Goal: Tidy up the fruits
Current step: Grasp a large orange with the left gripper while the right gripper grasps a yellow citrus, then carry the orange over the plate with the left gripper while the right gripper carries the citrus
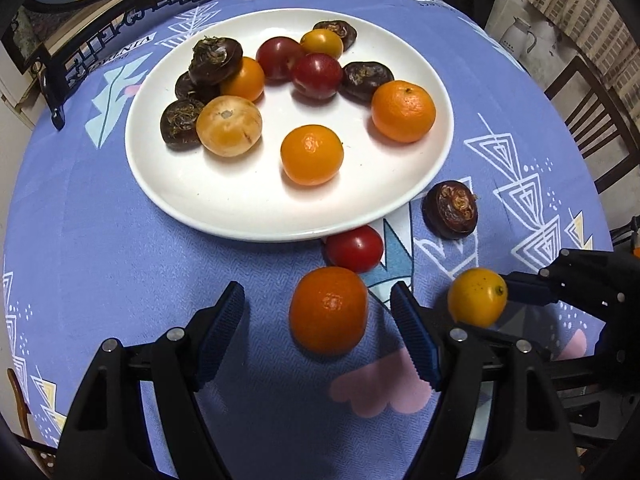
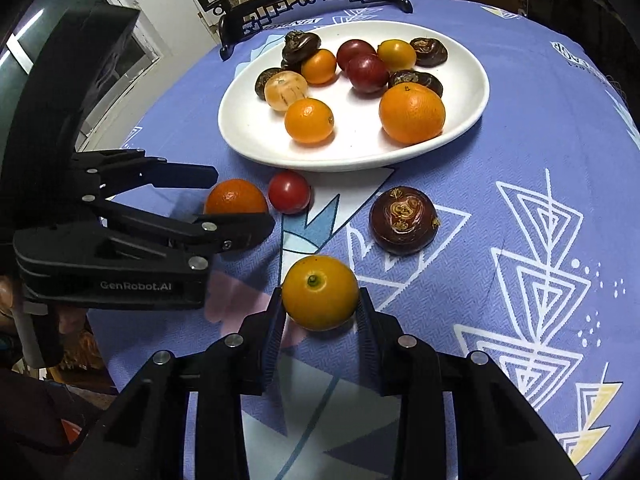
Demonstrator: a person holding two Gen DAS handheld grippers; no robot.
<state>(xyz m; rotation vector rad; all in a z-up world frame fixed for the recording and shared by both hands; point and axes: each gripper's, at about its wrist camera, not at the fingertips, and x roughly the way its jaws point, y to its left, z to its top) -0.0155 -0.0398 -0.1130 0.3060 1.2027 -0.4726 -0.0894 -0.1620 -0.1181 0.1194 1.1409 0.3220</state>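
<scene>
A white plate (image 1: pixel 240 216) (image 2: pixel 248 136) holds several oranges, red tomatoes and dark water chestnuts. On the cloth in front of it lie an orange mandarin (image 1: pixel 328 310) (image 2: pixel 236 197), a red tomato (image 1: pixel 354 249) (image 2: pixel 289 192) and a dark water chestnut (image 1: pixel 451 209) (image 2: pixel 403 220). My left gripper (image 1: pixel 320 316) (image 2: pixel 244 204) is open, its fingers on either side of the mandarin without touching it. My right gripper (image 2: pixel 320 312) is shut on a yellow-orange citrus fruit (image 2: pixel 320 293) (image 1: pixel 477 297) just above the cloth.
The round table has a blue patterned cloth (image 1: pixel 120 280). A black ornate stand (image 1: pixel 132 20) (image 2: pixel 312 0) sits behind the plate. A wooden chair (image 1: pixel 592 112) and a white kettle (image 1: pixel 518 36) are beyond the table's right edge.
</scene>
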